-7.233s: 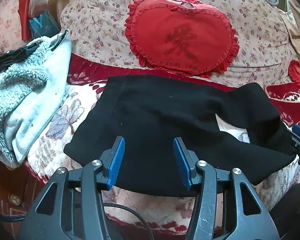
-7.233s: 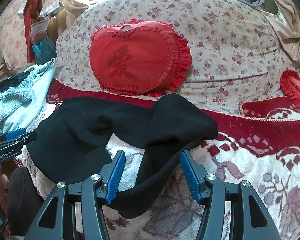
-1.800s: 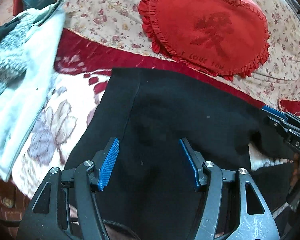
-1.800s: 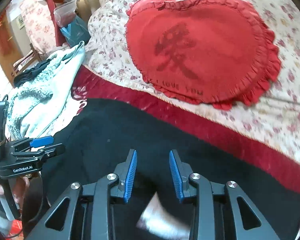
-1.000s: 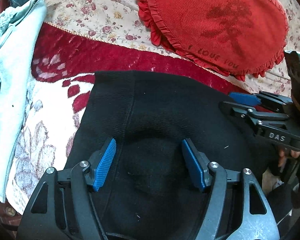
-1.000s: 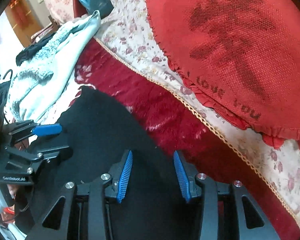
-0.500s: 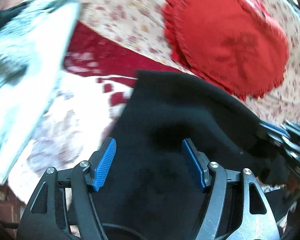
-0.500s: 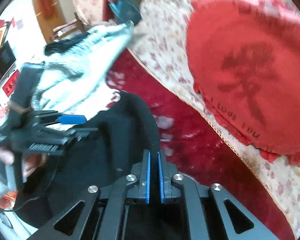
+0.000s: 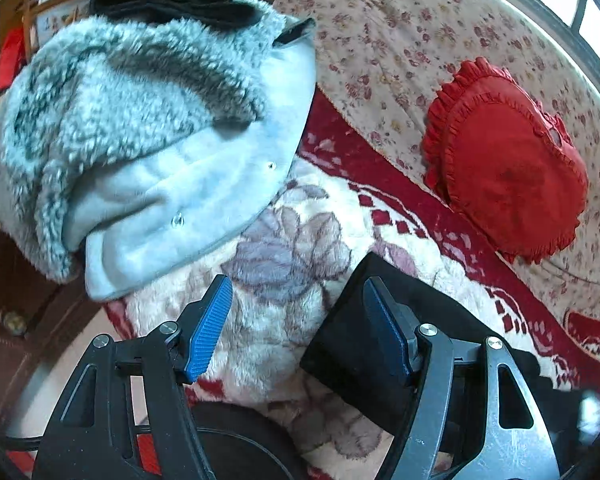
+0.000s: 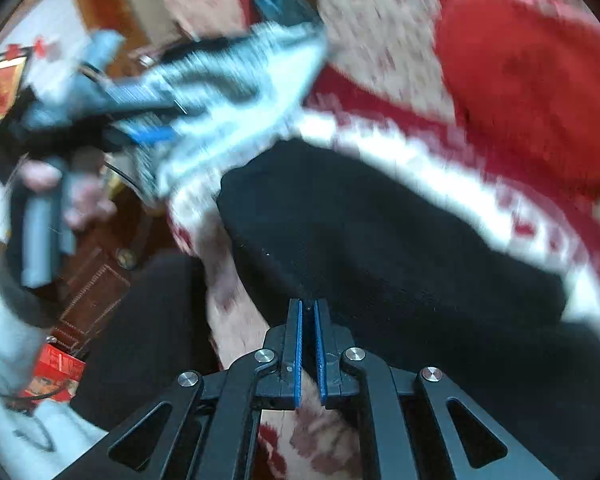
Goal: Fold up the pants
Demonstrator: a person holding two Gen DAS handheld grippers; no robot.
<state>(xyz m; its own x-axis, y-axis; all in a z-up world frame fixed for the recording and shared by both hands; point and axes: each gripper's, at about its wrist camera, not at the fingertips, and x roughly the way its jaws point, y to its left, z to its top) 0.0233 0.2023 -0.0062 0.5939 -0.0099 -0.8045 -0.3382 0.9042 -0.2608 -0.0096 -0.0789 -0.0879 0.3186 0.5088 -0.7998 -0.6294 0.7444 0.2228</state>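
The black pants lie folded on the plush floral blanket, low right in the left wrist view. My left gripper is open and empty, raised over the blanket at the pants' left end. In the blurred right wrist view the pants fill the middle. My right gripper is shut on the pants' near edge. The left gripper shows as a blur at upper left there.
A grey fleece coat with black clothes on it lies at the left end of the sofa. A red heart cushion leans on the floral backrest. A dark wooden cabinet stands below the sofa's edge.
My left gripper has lifted off the pants and swung left towards the coat. My right gripper, shut since half a second ago, has pulled the pants' edge towards the front of the sofa.
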